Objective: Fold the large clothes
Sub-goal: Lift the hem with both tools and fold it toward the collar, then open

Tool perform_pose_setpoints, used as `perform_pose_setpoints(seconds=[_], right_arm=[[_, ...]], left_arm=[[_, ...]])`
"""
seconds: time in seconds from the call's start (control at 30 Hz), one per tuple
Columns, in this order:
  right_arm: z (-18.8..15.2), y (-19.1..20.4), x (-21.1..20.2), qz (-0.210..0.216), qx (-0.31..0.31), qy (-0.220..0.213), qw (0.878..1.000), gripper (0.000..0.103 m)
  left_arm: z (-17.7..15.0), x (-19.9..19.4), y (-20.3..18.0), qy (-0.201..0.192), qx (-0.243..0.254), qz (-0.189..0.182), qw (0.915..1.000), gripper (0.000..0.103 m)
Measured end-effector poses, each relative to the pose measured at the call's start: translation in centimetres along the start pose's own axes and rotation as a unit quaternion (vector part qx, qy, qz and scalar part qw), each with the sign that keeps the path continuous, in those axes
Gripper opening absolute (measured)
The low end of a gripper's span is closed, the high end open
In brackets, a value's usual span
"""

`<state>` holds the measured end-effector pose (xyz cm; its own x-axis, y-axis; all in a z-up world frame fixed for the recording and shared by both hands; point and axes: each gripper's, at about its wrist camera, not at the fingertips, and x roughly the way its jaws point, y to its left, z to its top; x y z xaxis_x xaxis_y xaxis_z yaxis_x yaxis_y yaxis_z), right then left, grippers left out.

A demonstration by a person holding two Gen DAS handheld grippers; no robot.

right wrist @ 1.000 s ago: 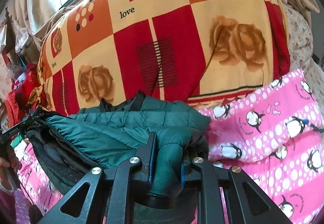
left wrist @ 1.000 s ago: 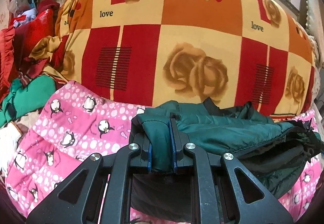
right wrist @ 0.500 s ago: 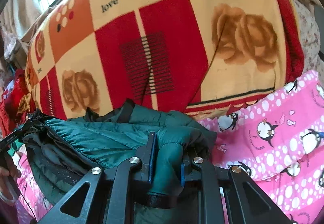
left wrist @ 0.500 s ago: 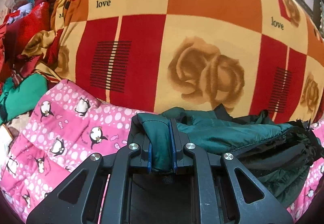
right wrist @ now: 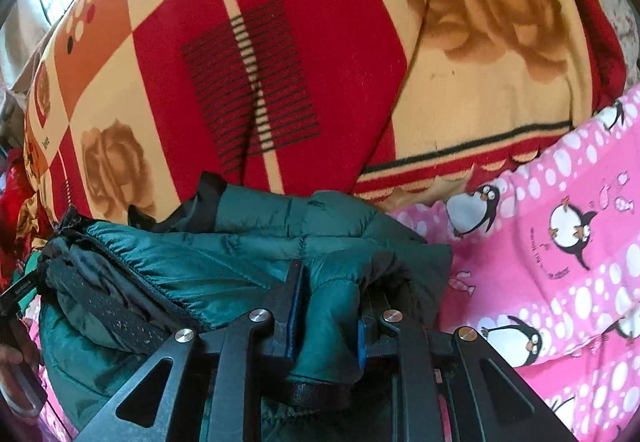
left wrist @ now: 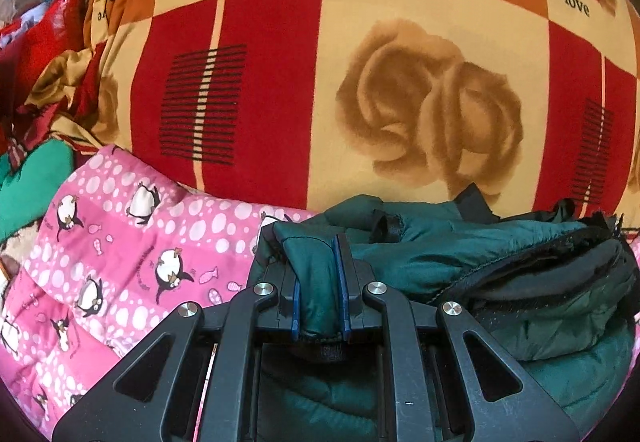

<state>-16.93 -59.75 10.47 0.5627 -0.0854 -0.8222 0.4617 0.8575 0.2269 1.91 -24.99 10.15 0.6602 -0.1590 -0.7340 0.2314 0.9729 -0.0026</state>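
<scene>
We are gripping with the left hand-held gripper at the lower centre of the left wrist view, its blue-padded fingers pinching a thick fold of the dark green puffer jacket. In the right wrist view we are doing the same with the right hand-held gripper at the lower centre, its jaws clamped on another bunched fold of the jacket.

The jacket is quilted and slightly shiny, folded over on itself into a bulky bundle with its black lining and a zipper edge showing along one side. In the left view it is stretching from the fingers to the lower right of the frame; in the right view it is filling the lower left. It is sitting over a pink penguin-print quilt, which is spreading to the lower left in the left view and to the right side in the right view.

Just behind the jacket, a large blanket with red, orange and cream squares, brown roses and the word "love" is bulging across the upper part of both frames. At the far left of the left view we are seeing a heap of red cloth and a green cloth. At the lower left edge of the right view, a person's hand is holding a dark handle.
</scene>
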Motion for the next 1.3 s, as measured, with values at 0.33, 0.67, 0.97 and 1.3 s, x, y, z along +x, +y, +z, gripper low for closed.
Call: perform_pose_setpoints(seconds=[0.33, 0.67, 0.97, 1.3], right_arm=[[0.0, -0.1, 0.3, 0.002, 0.009, 0.003, 1.000, 0.022], [0.0, 0.2, 0.5, -0.003, 0.008, 0.003, 1.000, 0.023], [1.4, 0.2, -2.6, 0.032, 0.037, -0.016, 0.999, 0.054], [2.0, 4.3, -5.9, 0.029, -0.017, -0.060, 0.998, 0.095]], left_arm=[[-0.4, 0.4, -0.4, -0.006, 0.011, 0.011, 0.9999, 0.014], [-0.4, 0.4, -0.3, -0.002, 0.010, 0.005, 0.9999, 0.015], [0.7, -3.0, 2.9, -0.006, -0.045, -0.074, 0.9962, 0.076], [1.1, -4.0, 1.9, -0.032, -0.039, -0.064, 0.9966, 0.085]])
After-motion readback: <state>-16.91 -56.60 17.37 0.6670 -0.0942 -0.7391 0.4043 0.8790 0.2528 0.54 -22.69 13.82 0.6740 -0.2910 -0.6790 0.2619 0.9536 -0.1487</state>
